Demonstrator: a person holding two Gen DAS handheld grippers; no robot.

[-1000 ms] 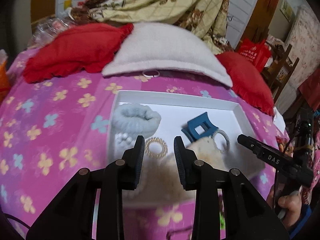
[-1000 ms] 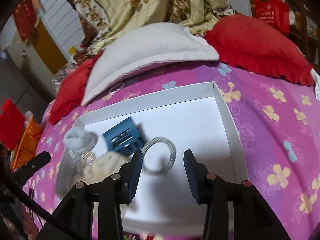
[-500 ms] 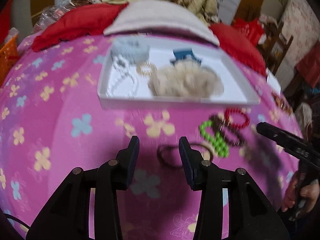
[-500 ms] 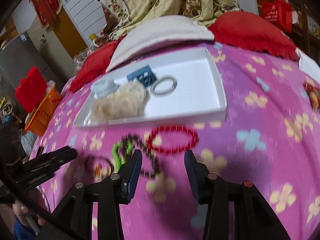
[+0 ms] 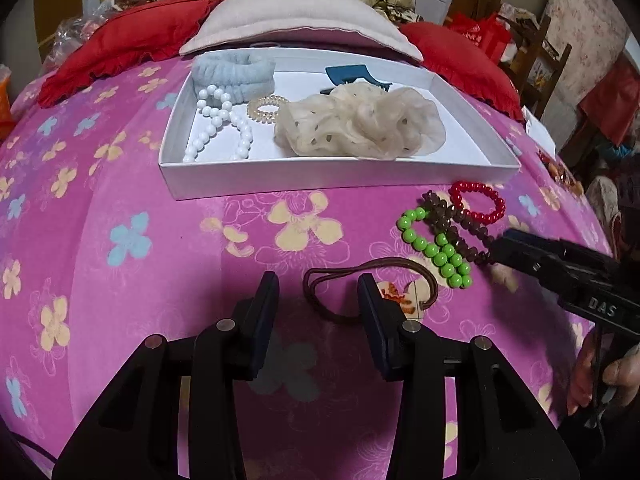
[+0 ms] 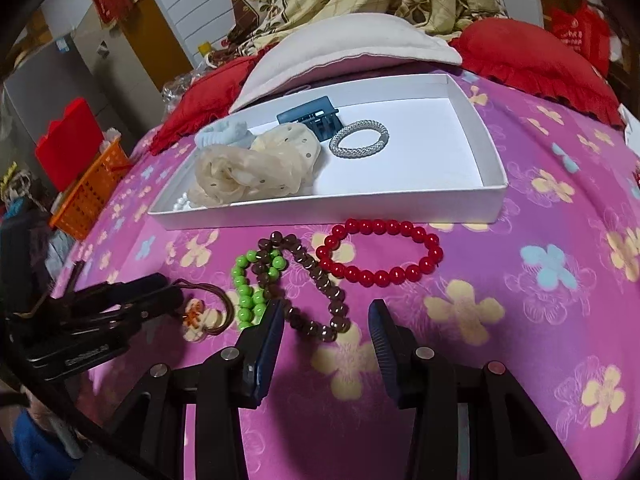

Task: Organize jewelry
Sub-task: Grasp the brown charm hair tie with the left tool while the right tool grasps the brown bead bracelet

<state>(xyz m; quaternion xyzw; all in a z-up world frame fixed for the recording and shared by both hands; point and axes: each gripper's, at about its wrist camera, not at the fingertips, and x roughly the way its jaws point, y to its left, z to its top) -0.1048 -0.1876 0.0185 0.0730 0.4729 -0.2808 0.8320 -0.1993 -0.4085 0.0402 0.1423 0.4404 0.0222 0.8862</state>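
Left gripper (image 5: pixel 319 284): angled down at the bedspread (image 5: pixel 120 280), jaws partly apart, just been closing, holding nothing. Brown hair tie (image 5: pixel 408 296) flat on the cloth just ahead of the tips. Long axis crosswise to the fingers. Left bend of the loop in line with the gap. Flower-charm end off to the right, beyond the right finger. No pad seen pressing on the band.

Right gripper (image 6: pixel 326 312): jaws moderately apart, empty. Brown bead bracelet (image 6: pixel 320 276) stretched long, running from the gap between the tips away and to the left. Near end just ahead, between the fingers, seemingly not touched. Green bead bracelet (image 6: pixel 246 292) to the left of the left finger, tangled with the brown one. Red bead bracelet (image 6: pixel 380 278) further ahead, slightly right, touching the brown one at its left edge.

White tray (image 6: pixel 320 210) beyond all of these, straight ahead of both grippers, partly filled already.

Judgement: hair tie nearer the left hand, brown beads nearer the right. Probable next step a pinch on each. For the hair tie, a small shift right or a close on the near bend. With the brown beads, risk of dragging the green strand along.
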